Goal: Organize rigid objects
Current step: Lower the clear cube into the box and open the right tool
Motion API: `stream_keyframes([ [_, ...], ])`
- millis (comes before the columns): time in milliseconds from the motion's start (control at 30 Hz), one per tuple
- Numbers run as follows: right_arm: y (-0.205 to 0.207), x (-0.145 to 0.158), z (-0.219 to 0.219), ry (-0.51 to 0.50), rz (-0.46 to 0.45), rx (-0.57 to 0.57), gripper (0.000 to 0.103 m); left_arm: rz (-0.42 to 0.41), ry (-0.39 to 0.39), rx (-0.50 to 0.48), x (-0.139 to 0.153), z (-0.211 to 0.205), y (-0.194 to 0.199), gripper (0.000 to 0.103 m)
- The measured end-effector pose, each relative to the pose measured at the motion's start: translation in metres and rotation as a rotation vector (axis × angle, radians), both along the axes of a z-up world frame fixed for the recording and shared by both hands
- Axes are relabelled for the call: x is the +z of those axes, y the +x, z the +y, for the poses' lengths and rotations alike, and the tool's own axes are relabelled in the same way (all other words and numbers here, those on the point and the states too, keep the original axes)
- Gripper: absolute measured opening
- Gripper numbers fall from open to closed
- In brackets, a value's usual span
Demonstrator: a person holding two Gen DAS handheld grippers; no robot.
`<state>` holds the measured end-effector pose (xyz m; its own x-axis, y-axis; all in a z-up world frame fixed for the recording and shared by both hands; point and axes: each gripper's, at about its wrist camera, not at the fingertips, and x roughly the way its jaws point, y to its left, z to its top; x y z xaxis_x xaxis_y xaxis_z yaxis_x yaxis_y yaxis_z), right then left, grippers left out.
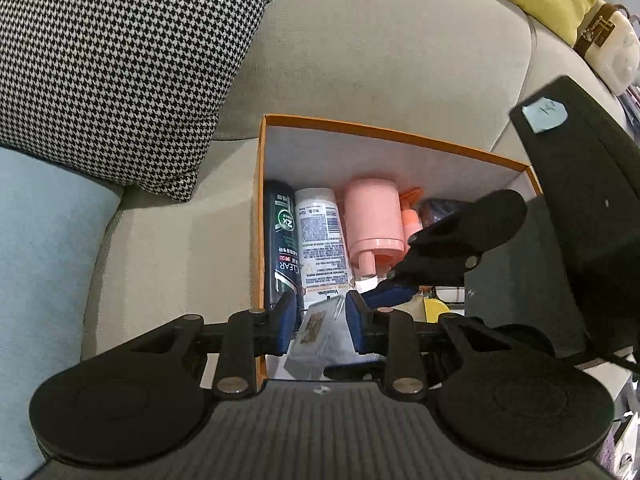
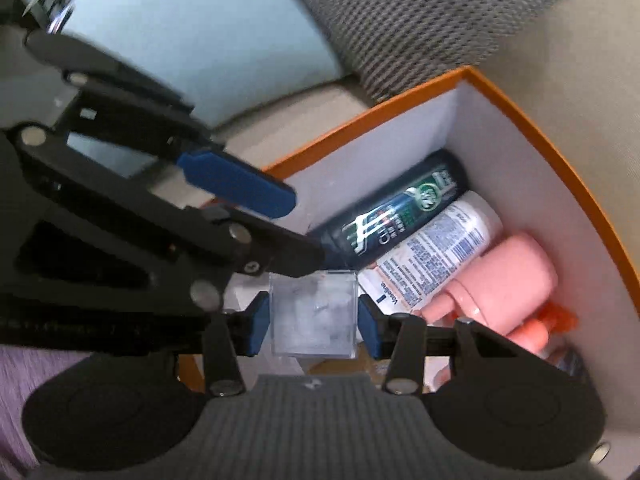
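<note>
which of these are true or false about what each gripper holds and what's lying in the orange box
1. The right gripper holds a clear plastic box. True.
2. The left gripper is empty. False: a small clear packet sits between its blue pads.
3. The dark CLEAR bottle lies against the wall of the orange box. True.
4. The white Vaseline bottle stands upright. False: it lies flat, between the dark bottle and the pink bottle.
5. The box sits on a wooden table. False: it rests on a beige sofa, near a houndstooth cushion.
</note>
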<state>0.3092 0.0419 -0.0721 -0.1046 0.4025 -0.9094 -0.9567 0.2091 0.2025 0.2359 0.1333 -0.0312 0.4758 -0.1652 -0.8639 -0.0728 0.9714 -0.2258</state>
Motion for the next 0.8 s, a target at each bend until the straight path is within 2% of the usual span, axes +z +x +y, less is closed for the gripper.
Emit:
stream_keyframes([
  [200, -0.009, -0.003, 0.015, -0.079, -0.016, 0.212, 0.048, -0.003, -0.014, 0.020, -0.002, 0.005, -0.002, 0.033],
  [300, -0.008, -0.006, 0.022, -0.121, 0.003, 0.257, 0.048, -0.006, -0.025, 0.026, -0.001, 0.007, -0.004, 0.033],
  [533, -0.004, -0.012, 0.036, -0.178, 0.034, 0.282, 0.049, -0.008, -0.051, 0.054, -0.002, 0.014, -0.007, 0.033],
  [600, -0.005, -0.011, 0.035, -0.181, 0.025, 0.272, 0.052, -0.008, -0.051, 0.054, -0.001, 0.012, -0.007, 0.033],
  [800, -0.008, 0.000, 0.025, -0.173, -0.016, 0.243, 0.052, -0.022, -0.047, 0.038, 0.008, 0.004, -0.013, 0.033],
])
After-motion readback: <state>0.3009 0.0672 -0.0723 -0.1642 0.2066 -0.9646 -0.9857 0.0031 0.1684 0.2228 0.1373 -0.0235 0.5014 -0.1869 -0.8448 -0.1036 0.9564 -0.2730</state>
